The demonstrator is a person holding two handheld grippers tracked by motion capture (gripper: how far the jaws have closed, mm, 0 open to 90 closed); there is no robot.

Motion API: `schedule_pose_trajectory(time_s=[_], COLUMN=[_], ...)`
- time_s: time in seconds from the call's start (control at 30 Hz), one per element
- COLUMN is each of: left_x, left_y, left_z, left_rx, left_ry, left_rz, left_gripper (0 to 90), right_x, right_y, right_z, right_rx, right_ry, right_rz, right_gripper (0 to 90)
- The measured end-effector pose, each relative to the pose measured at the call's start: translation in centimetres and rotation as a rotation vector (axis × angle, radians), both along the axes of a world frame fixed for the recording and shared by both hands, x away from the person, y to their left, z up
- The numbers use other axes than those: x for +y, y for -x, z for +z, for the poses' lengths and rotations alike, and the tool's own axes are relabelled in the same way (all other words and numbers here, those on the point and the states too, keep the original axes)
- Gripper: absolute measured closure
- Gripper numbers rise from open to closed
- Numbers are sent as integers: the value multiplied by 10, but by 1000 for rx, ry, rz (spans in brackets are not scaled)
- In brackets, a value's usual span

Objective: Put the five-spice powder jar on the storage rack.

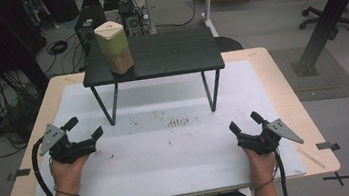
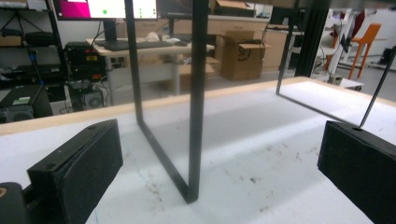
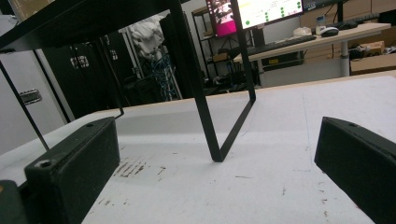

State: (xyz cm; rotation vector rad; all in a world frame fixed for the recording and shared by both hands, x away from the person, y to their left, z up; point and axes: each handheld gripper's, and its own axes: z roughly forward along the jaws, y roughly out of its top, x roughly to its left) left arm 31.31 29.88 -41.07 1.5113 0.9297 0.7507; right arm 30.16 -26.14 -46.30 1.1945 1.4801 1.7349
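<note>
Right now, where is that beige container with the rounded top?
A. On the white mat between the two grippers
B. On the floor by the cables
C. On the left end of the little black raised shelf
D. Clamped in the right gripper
C: in the high view the beige container stands upright on the black shelf, near its left end, far from both open grippers.

A person's two hands rest on a white sheet (image 1: 169,154) that covers a light wooden table (image 1: 290,89), each hand holding a black two-jaw gripper: the left gripper (image 1: 84,128) near the table's left edge and the right gripper (image 1: 246,122) near its right, both with jaws spread wide and nothing between them. Beyond them a small black stand (image 1: 167,53) on thin black legs sits on the sheet, and a pale, rounded carton (image 1: 114,47) stands upright on the stand's left end, well apart from both grippers. Dark smudges (image 1: 179,122) mark the sheet between the grippers and the stand.
</note>
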Motion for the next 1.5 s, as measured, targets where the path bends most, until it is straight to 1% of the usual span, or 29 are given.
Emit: schedule_pose_trajectory(time_s=[0.1,0.23,0.3,0.33,0.37,0.4,0.43,0.47,0.57,0.63,0.77,0.8,0.9,0.97,1.03,1.13,1.27,1.4,1.5], left_x=[-1,-3,-3,-3,-4,-4,-4,-4,-5,-6,-7,-6,-5,-5,-4,-3,-2,-3,-3], left_y=[0,0,0,0,0,0,1,1,1,1,1,2,2,2,3,4,5,5,5], left_z=[-6,-12,-18,-18,-23,-23,-25,-30,-36,-41,-45,-44,-46,-46,-47,-47,-47,-48,-48], left_rx=[10,13,25,25,33,33,36,43,53,63,63,52,55,48,46,41,35,30,29], left_ry=[-2,7,4,4,6,6,5,13,21,17,19,19,18,21,24,42,50,40,35], left_rz=[-2,-2,1,1,3,3,5,7,9,8,8,12,18,19,6,4,15,18,15], left_gripper=[4,4,4,4,4,4,4,4,4,4,4,4,4,4,4,4,4,4,4], right_x=[0,0,0,0,0,0,0,0,0,0,0,0,0,0,0,1,1,1,1], right_y=[0,0,0,0,0,0,0,0,0,0,0,0,0,0,0,0,0,-1,0], right_z=[0,0,0,0,0,0,0,0,0,0,0,0,0,0,0,0,0,0,0], right_rx=[-1,-1,-1,-1,-1,-1,-1,0,0,-1,0,1,3,2,1,1,3,9,4], right_ry=[-1,-1,-1,-1,-1,-1,-1,0,-1,-1,0,1,2,2,2,6,9,10,5], right_rz=[0,-1,-1,-1,-1,-1,-1,-1,-1,-2,-2,-1,0,-1,0,0,1,6,4], right_gripper=[0,0,0,0,0,0,0,0,0,0,0,0,0,0,0,0,0,0,0])
